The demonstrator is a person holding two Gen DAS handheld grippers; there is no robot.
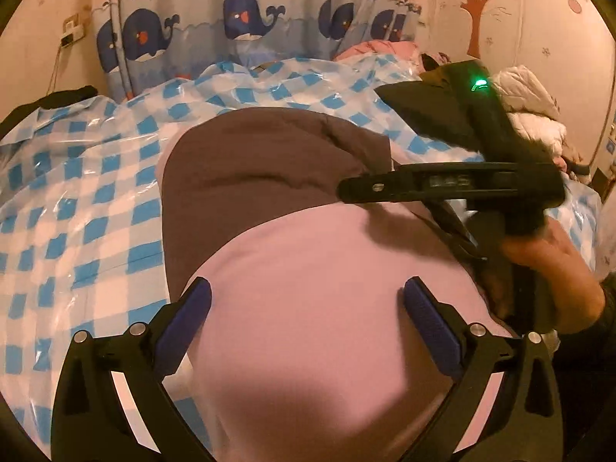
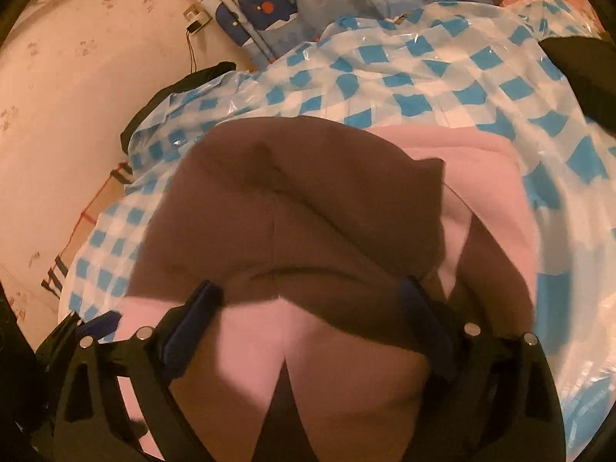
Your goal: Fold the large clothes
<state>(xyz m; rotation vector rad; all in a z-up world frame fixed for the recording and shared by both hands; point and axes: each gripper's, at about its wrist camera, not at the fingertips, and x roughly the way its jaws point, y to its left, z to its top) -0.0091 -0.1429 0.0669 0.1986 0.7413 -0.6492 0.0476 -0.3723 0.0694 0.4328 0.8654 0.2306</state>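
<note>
Garment [image 1: 292, 200] centre frame, lying on plastic sheet [image 1: 77, 192]; curtain [image 1: 246, 27] behind, top; clothes pile [image 1: 531, 107] upper right.

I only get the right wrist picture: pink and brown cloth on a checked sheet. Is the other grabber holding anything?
Observer: No. The left gripper hovers over the pink part of the garment, jaws wide apart, nothing pinched.
Operator: Who's carrying the one I look through?
Observer: A hand grips the right gripper from below, near the left view's right edge.
Operator: Any more laundry around?
Observer: Yes, a pile of white clothes lies beyond that gripper, near a wall with a tree sticker.
</note>
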